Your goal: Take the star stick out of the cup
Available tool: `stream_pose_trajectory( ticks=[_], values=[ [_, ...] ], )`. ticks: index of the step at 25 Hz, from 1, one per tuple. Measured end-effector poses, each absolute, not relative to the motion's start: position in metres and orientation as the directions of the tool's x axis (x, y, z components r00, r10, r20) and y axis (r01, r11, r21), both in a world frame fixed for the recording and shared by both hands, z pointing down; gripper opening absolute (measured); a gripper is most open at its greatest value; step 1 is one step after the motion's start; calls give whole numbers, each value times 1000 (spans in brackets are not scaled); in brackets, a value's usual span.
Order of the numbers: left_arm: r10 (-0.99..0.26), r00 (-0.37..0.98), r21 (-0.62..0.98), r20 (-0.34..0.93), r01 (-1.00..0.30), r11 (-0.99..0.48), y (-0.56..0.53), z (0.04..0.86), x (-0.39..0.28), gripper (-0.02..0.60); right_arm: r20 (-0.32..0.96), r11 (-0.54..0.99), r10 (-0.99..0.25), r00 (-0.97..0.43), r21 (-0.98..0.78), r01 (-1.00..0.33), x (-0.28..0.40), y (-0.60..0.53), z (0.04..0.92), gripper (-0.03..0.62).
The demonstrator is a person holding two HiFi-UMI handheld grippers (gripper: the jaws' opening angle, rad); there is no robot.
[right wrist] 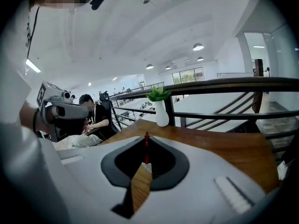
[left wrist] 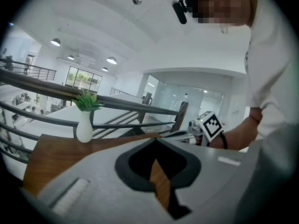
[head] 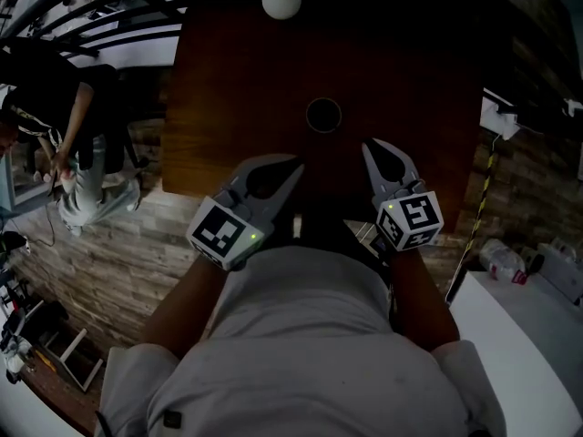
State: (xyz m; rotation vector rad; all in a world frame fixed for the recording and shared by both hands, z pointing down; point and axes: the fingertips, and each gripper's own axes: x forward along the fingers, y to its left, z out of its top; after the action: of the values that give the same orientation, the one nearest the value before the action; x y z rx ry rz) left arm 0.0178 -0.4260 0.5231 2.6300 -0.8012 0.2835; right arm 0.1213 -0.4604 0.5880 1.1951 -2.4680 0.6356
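Observation:
A dark round cup point(head: 323, 115) stands in the middle of the dark wooden table point(head: 410, 62). From the head view I cannot make out the stick inside it. In the right gripper view a thin red stick point(right wrist: 146, 148) stands upright beyond the jaws, seen through the gap between them. My right gripper point(head: 368, 144) point(right wrist: 146, 136) is shut on nothing, just right of and nearer than the cup. My left gripper point(head: 297, 164) point(left wrist: 156, 139) is also shut and empty, nearer than the cup and slightly left of it.
A white vase with a green plant point(head: 281, 0) point(left wrist: 84, 125) point(right wrist: 161, 112) stands at the table's far edge, before a dark railing point(right wrist: 224, 84). A person point(head: 73, 144) sits off to the left. A white surface with a bottle point(head: 499, 260) lies at the right.

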Motion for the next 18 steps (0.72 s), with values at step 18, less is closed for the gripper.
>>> stream_pose_trajectory(
  ticks=[18],
  values=[
    [-531,833,174,157,-552,-815,-337,387,-28,3,317,501,-795,-518,-140,-854,108,-366,448,23]
  ],
)
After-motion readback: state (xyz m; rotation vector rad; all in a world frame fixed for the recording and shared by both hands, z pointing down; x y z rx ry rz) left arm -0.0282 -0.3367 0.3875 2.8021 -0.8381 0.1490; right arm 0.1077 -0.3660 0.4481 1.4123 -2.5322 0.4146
